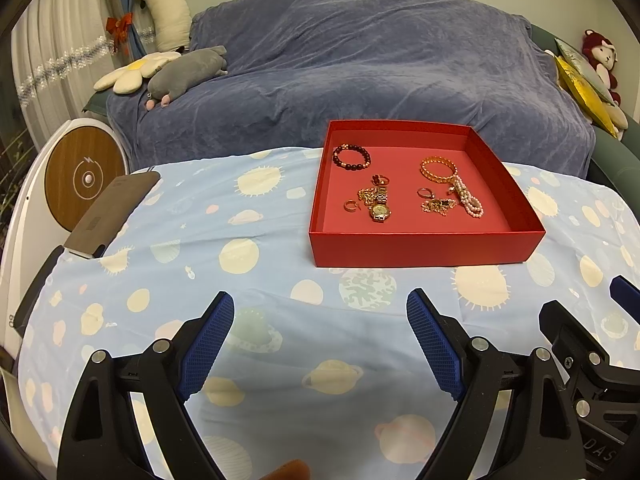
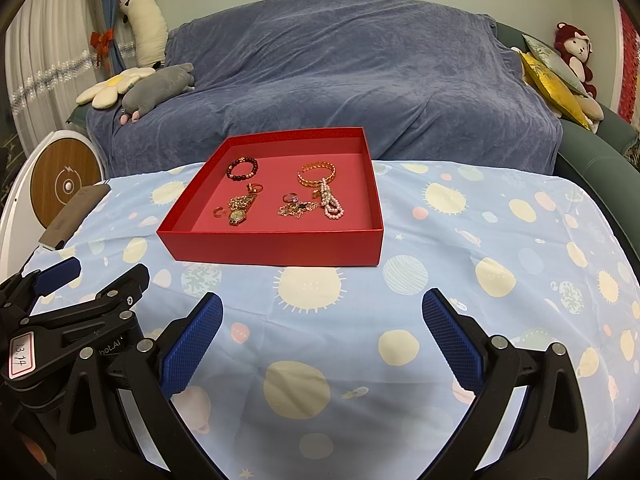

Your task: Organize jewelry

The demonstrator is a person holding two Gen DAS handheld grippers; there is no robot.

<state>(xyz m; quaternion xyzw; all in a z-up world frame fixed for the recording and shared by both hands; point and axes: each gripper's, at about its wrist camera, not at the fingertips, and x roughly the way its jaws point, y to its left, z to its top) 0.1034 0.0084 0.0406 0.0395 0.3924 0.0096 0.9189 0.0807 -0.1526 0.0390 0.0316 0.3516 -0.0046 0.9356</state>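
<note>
A shallow red box (image 1: pixel 420 246) (image 2: pixel 276 248) sits on the patterned blue tablecloth and holds all the jewelry. Inside lie a dark beaded bracelet (image 1: pixel 351 157) (image 2: pixel 242 169), an amber bangle (image 1: pixel 438 169) (image 2: pixel 316 174), a pink pearl strand (image 1: pixel 470 200) (image 2: pixel 331 205), a gold watch (image 1: pixel 380 207) (image 2: pixel 239 213), gold chains (image 1: pixel 437 205) (image 2: pixel 296 209) and small rings. My left gripper (image 1: pixel 320 308) hovers open over the cloth in front of the box. My right gripper (image 2: pixel 322 308) is open too, beside it, nothing between its fingers.
A grey phone-like slab (image 1: pixel 114 210) (image 2: pixel 74 214) lies at the table's left edge beside a round wooden-faced device (image 1: pixel 84 178). Behind the table stands a sofa under a blue-grey cover (image 1: pixel 360 64), with plush toys (image 1: pixel 184 72) and cushions (image 2: pixel 552 76) at its ends.
</note>
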